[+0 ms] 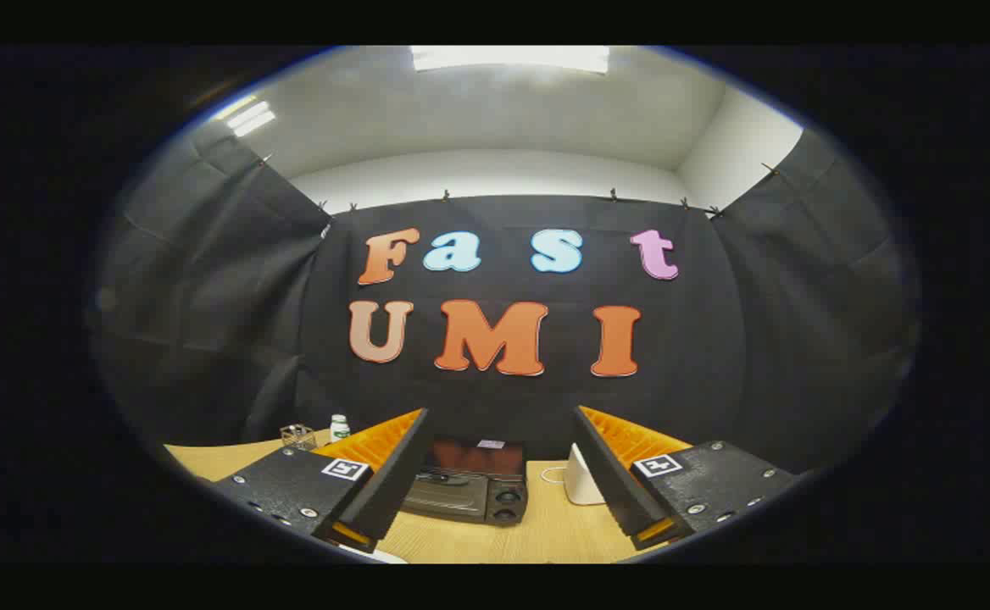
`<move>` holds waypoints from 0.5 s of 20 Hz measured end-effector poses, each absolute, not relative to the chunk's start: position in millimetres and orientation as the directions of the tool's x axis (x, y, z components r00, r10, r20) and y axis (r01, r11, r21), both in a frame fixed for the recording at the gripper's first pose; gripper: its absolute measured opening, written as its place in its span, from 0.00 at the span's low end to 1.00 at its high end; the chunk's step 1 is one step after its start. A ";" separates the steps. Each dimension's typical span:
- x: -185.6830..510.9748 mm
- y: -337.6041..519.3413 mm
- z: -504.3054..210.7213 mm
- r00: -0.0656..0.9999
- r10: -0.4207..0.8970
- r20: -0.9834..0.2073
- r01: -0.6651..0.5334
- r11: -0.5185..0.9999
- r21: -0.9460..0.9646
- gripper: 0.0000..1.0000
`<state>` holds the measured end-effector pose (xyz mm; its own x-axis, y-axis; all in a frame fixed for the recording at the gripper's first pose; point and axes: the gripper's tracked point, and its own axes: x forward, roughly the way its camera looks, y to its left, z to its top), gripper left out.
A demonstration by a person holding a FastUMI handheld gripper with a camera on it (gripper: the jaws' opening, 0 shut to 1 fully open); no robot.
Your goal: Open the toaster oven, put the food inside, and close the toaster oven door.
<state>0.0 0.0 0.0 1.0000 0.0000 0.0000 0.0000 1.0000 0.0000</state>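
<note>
Booth wall: black cloth, hung in three panels, creased, clipped along the top edge. White ceiling above, two light panels.

Worktop (537,534): one, pale wood with fine straight grain. Its back edge meets the cloth.

Gripper (499,474): one, two fingers. Fingers spread wide, nothing between them, pressing on nothing. Inner faces ribbed; each flat dark outer plate carries one square printed marker and several round screw heads.

Dark boxy toaster oven with a metal front (468,485): one. Sits near the back edge of the worktop, beyond the fingertips and framed in the gap between them. Door shut, handle bar across the glass. Two round knobs stacked on its right side. A small pale tag lies on its top.

White rounded block with a thin white cord (581,479): one, on the worktop just right of the oven, partly behind the right finger.

Small clear wire-framed box (297,435): one, near the back left corner.

Small white bottle with a green band (339,427): one, upright, just right of the box.
</note>
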 end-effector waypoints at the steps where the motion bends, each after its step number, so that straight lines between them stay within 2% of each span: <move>1: 0.4 2.3 -1.0 1.000 0.006 -0.001 -0.006 1.000 0.002 0.98; 10: 2.5 4.3 -8.6 1.000 -0.002 -0.017 0.003 1.000 0.017 0.98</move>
<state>2.5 4.3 -8.6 0.9999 -0.0022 -0.0171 0.0025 0.9999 0.0168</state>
